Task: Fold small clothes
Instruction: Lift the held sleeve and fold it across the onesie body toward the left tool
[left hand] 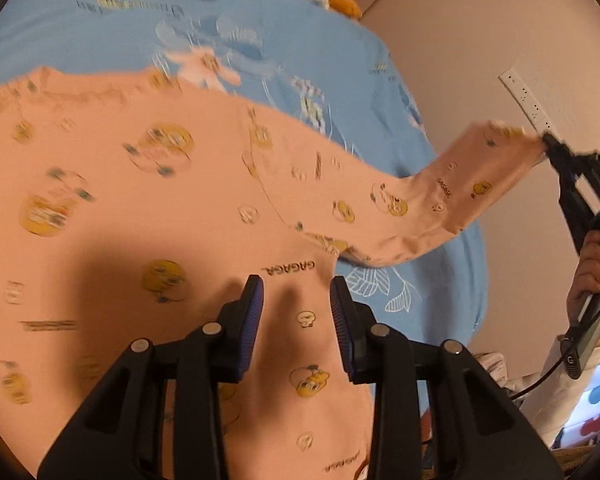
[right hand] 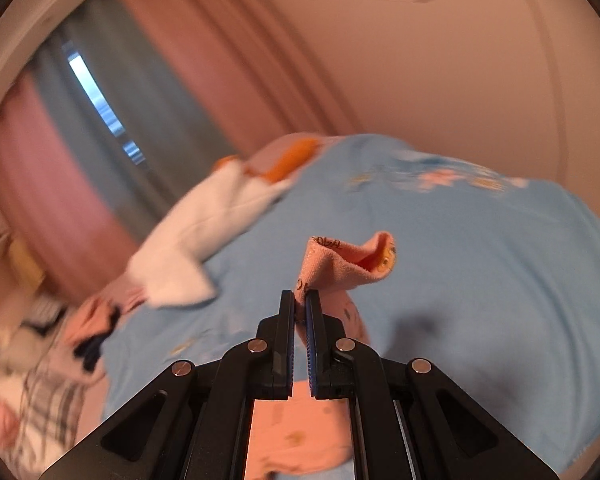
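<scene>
The pink shirt [left hand: 148, 184] lies spread across the blue bedcover [left hand: 308, 52], body flat, duck prints facing up. Its hem corner sits right between the left gripper [left hand: 296, 300], whose blue pads [left hand: 256, 304] stand partly apart over the cloth, one on each side of the side edge; whether they press it, the left wrist view does not settle. To the right of that edge there is bare blue cover, then the bed's rim dropping away toward the wall [left hand: 480, 40].

Over on the right, the sleeve [left hand: 452, 192] is lifted clear of the bed, stretched out past the mattress edge with open air beneath it. The right gripper [left hand: 547, 145] has the cuff [right hand: 340, 264] pinched, jaws closed tight on the fabric, with a hand [left hand: 592, 272] wrapped round the handle.

The right wrist view shows that pinch close up: the cuff's ribbed mouth flares open just beyond the fingertips, the rest of the sleeve trailing down under the gripper. It also gives what the left view lacks: curtains [right hand: 140, 92] behind the bed, and a heap of other clothes [right hand: 40, 380] at the bed's left edge. A white plush toy [right hand: 204, 236] with orange trim lies at the far end, well apart from the shirt. Only the left view shows the wall sockets [left hand: 526, 98] just behind the raised cuff.
</scene>
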`<control>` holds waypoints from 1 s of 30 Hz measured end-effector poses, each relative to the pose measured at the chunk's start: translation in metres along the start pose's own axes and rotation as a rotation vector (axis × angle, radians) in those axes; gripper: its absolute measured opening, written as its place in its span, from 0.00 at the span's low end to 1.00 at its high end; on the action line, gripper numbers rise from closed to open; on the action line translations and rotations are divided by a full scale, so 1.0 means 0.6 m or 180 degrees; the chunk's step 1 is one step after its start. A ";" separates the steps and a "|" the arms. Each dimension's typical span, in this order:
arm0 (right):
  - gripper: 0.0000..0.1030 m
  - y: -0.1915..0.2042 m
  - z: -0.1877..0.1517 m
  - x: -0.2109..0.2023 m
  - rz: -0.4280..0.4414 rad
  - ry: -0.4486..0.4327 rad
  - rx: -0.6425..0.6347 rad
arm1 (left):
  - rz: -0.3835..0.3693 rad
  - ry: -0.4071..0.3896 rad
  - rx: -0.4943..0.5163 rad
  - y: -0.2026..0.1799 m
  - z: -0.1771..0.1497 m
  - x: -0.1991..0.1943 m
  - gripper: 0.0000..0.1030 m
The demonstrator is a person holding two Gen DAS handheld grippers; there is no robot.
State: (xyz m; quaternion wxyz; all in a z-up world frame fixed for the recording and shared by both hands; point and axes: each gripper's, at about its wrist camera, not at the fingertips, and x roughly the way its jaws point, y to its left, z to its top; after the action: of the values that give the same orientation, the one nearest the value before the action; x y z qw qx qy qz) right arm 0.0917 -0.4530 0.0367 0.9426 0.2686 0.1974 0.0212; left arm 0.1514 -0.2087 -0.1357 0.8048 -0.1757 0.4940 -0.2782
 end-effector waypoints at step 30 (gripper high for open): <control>0.06 0.260 -0.368 0.276 0.0746 0.2159 -0.1410 | 0.0876 -0.0779 -0.0496 0.191 -0.074 -0.200 0.43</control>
State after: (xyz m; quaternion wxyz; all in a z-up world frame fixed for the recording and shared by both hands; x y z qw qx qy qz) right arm 0.1701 -0.1857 -0.1145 0.8503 0.0579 0.4553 0.2574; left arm 0.1005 -0.0449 -0.1360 0.8732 -0.2007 0.4319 -0.1031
